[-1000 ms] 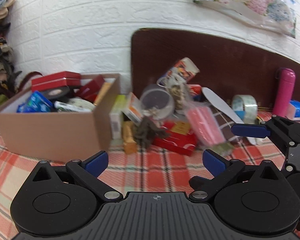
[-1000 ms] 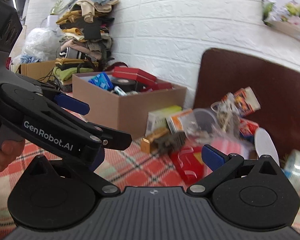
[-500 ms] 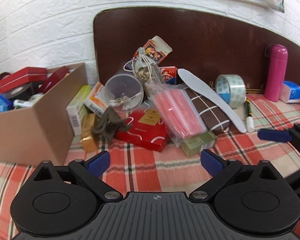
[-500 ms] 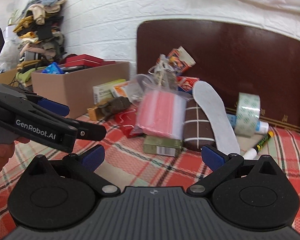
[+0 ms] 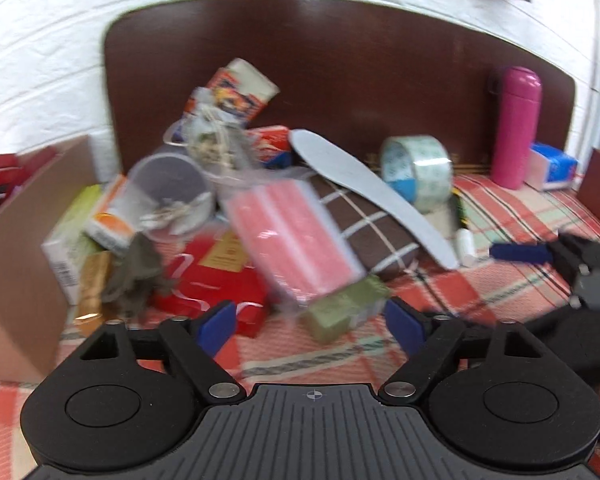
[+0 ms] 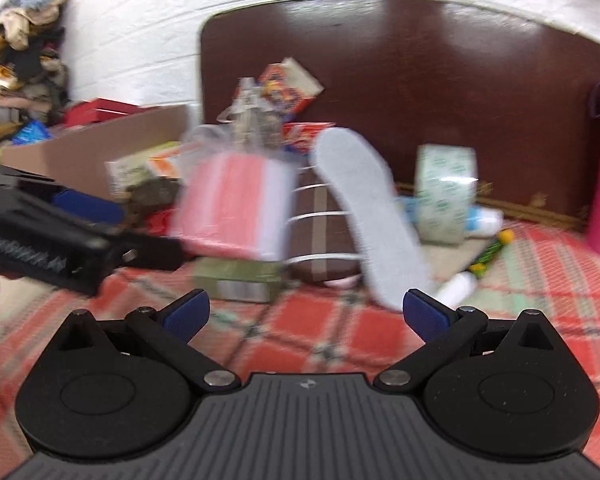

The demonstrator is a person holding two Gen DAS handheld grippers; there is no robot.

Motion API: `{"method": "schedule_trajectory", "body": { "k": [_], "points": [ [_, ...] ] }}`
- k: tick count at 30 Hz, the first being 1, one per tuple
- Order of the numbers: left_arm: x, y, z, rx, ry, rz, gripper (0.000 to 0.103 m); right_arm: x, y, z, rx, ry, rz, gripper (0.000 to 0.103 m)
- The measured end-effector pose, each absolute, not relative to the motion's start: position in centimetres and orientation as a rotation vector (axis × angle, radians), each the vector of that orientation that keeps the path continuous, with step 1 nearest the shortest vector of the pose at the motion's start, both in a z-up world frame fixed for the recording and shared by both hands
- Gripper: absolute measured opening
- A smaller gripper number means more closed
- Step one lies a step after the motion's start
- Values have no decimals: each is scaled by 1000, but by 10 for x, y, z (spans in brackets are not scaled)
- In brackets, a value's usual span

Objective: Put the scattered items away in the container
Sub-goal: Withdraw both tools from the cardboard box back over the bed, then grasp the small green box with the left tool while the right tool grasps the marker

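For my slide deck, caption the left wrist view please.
Left tool, closing with nothing gripped, nears an olive box and pink packet in the clutter beside the cardboard box.

One insole [image 5: 374,196], one tape roll [image 5: 418,168], one flask [image 5: 516,126]

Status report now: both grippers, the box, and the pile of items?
Left gripper empty, jaws closing. Right gripper open, empty. Cardboard box at left, partly filled. Pile unsorted: pink packet lies on green box, nearest to the left gripper.

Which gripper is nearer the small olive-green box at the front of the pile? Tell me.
Left. The left gripper has the small olive-green box just ahead between its closing fingers; the right gripper sits further back, right of it.
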State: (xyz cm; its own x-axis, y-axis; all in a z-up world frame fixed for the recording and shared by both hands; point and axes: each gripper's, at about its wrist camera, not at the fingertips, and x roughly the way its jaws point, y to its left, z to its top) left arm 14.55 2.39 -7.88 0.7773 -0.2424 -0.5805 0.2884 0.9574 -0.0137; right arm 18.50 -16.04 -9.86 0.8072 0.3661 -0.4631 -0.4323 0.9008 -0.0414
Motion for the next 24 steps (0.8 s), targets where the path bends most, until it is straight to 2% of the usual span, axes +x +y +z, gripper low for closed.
{"method": "schedule_trajectory", "body": {
  "k": [4, 10, 13, 17, 21, 22, 23, 24],
  "points": [
    [154, 11, -88, 56, 645, -322, 76, 208, -182, -100, -137, 488, 324, 100],
    [160, -9, -95, 135, 639, -339, 76, 238, -204, -100, -62, 505, 216, 94],
    [165, -14, -99, 177, 640, -338, 76, 256, -211, -102, -12, 537, 170, 82],
    [174, -22, -108, 240, 644, -330, 78, 274, -215, -109, 9, 585, 138, 77],
    [185, -20, -115, 180, 691, -359, 51, 279, -212, -111, -14, 593, 138, 76],
    [185, -20, -113, 173, 696, -361, 42, 278, -211, -111, -28, 591, 144, 71],
    [183, -20, -112, 180, 700, -369, 39, 277, -209, -111, -41, 590, 150, 67],
    [180, -21, -110, 193, 702, -379, 32, 277, -208, -112, -55, 588, 157, 55]
  ]
}}
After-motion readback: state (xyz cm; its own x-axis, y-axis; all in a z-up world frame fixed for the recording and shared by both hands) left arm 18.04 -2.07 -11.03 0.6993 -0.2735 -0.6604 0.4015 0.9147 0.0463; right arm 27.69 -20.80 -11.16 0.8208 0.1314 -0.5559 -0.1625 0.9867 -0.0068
